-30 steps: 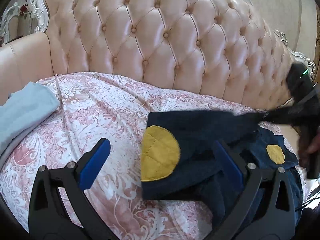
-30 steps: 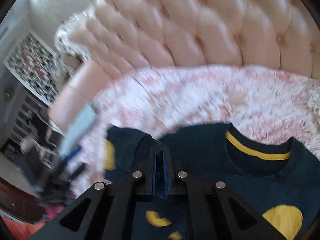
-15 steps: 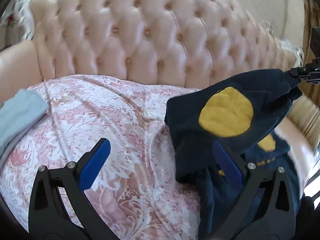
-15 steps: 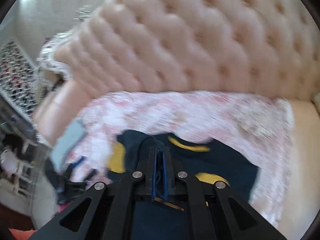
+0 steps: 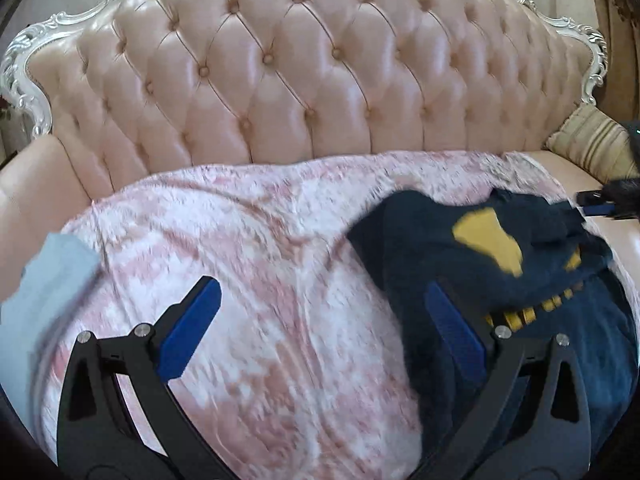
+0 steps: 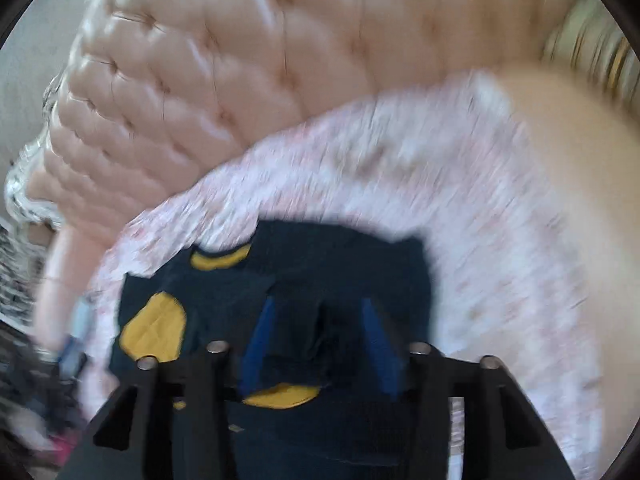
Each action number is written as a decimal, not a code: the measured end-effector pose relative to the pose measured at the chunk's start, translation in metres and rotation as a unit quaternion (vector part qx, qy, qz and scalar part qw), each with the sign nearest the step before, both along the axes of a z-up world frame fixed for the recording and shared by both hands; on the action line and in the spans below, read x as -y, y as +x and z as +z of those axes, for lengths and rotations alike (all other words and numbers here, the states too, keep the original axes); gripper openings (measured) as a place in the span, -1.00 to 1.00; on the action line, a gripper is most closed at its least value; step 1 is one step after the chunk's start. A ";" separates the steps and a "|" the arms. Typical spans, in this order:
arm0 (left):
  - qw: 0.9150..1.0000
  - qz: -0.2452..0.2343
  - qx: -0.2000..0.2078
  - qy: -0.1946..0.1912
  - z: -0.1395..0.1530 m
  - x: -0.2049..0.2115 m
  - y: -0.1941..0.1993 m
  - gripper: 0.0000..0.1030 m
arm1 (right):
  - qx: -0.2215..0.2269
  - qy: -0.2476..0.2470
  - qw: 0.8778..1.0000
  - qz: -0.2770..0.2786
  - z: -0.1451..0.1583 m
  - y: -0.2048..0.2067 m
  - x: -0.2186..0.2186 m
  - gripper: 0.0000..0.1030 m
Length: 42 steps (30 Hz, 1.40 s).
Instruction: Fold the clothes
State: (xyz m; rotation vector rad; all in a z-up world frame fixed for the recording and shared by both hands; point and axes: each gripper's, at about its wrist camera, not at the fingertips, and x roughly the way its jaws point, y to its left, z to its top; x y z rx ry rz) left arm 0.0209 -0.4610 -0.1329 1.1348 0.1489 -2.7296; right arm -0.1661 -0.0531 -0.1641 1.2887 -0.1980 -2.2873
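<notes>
Half a second before, the right gripper (image 6: pixel 320 344) had been clamped on a lifted fold of the navy sweater (image 5: pixel 460 264); now its blue fingers (image 6: pixel 260 332) stood apart, released, with the dark cloth lying loose between and beneath them. That fold, held high earlier, had dropped back onto the rest of the garment.

Beyond both pairs of fingers rose the tufted pink sofa back (image 5: pixel 304 80), and under them spread the pink-and-white patterned blanket (image 5: pixel 248 272), which carried everything else. On it the sweater lay bunched under and past the left gripper's right-hand finger, its yellow patches (image 5: pixel 488 240) facing up; in the right wrist view a yellow-trimmed neckline (image 6: pixel 220 260) sat ahead and left of the fingers. A pale blue folded garment (image 5: pixel 44 300) rested on the blanket outside the left gripper's left-hand finger, well apart from the sweater. A striped cushion (image 5: pixel 596 140) sat far to the right.

The left gripper (image 5: pixel 320 328) hovered low over the blanket, fingers spread wide and holding nothing. Yellow lettering (image 5: pixel 532 312) on the sweater was too blurred to read.
</notes>
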 end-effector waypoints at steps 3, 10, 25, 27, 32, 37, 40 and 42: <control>1.000 -0.007 0.024 0.015 -0.001 0.012 -0.021 0.99 | -0.068 -0.013 0.997 0.023 0.027 0.023 0.009 -0.02; 0.995 -0.024 0.079 0.049 -0.003 0.039 -0.071 0.99 | 0.024 -0.140 0.962 0.234 0.013 0.088 0.082 0.03; 0.989 -0.046 0.131 0.046 -0.018 0.057 -0.109 0.99 | 0.019 -0.137 0.969 0.204 -0.038 0.132 0.225 0.04; 0.989 -0.049 0.131 0.044 -0.020 0.058 -0.107 0.99 | 0.024 -0.155 0.970 0.185 -0.039 0.126 0.230 0.11; 0.994 -0.028 0.103 0.025 -0.003 0.066 -0.080 0.99 | 0.085 -0.273 0.940 0.185 -0.053 0.123 0.228 0.31; 0.996 0.055 0.071 0.004 0.013 0.072 -0.029 0.99 | 0.157 -0.455 0.864 0.148 -0.076 0.113 0.186 0.32; 0.994 0.086 0.061 0.043 0.008 0.057 0.006 0.99 | 0.182 -0.414 0.880 0.142 -0.084 0.112 0.184 0.30; 0.993 0.081 0.056 0.066 0.002 0.039 0.022 0.99 | 0.180 -0.365 0.901 0.150 -0.076 0.116 0.182 0.31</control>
